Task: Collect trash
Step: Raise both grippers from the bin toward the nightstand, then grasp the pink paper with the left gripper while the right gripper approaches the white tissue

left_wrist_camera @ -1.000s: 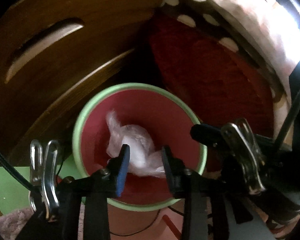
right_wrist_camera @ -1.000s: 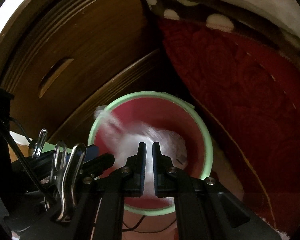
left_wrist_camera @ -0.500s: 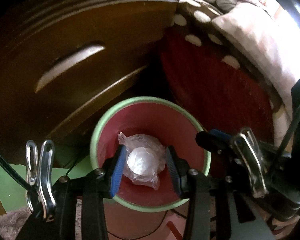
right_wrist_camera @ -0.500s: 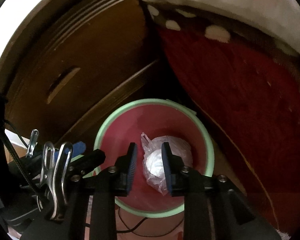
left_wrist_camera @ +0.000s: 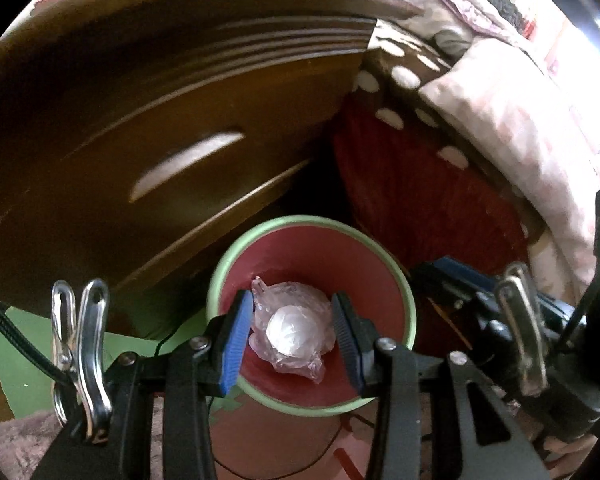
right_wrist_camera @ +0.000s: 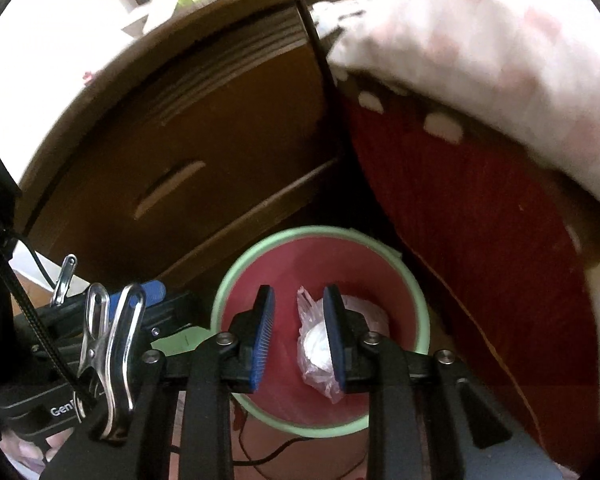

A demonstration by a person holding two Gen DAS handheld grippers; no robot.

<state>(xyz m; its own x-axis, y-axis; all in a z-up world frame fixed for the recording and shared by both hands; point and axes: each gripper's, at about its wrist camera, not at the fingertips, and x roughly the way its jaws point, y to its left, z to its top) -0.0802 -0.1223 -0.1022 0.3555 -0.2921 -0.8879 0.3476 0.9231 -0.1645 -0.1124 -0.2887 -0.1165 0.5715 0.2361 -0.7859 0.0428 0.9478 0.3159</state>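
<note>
At the bottom of the red bin with its pale green rim lies the crumpled clear plastic bag, wrapped around something white and rounded; in the right wrist view the same bag sits low in the bin, partly hidden behind one finger. The left gripper hangs above the bin mouth with its jaws spread wide, the bag showing between the blue pads well below them and touching neither. The right gripper is likewise parted above the bin, holding nothing, its gap narrower than the left one's. Each gripper shows at the edge of the other's view, so the two stand close side by side. Behind the bin rises a dark wooden drawer front with a slot handle, blurred in the left view. To the right of the bin leans a red quilted cushion, touching or nearly touching the rim, though the shadow there makes it hard to be sure. Above the cushion lies brown fabric with white dots and pale pink bedding. A thin black cable runs across the floor below the bin.
</note>
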